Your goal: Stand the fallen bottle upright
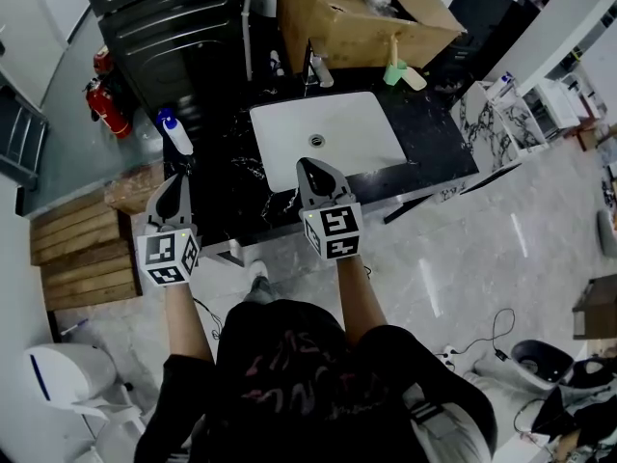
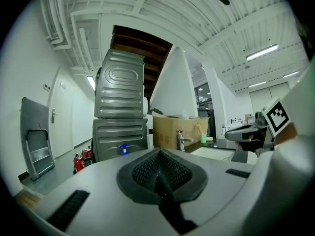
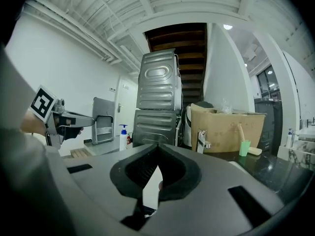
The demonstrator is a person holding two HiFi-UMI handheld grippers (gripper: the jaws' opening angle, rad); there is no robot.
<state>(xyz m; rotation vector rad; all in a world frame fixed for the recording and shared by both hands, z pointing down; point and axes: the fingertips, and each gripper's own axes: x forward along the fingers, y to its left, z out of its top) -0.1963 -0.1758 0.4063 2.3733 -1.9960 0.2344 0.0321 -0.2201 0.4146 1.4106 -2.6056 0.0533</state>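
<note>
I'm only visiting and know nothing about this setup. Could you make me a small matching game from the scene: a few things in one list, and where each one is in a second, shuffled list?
Things:
1. pump bottle
2. green cup
3. fire extinguisher
4. sink

Places:
A. on the floor, left of the counter
B. set into the middle of the black counter
C. upright at the counter's left end
D. beside the cardboard box, right of the faucet

Pairs: 1-C, 2-D, 3-A, 4-B
</note>
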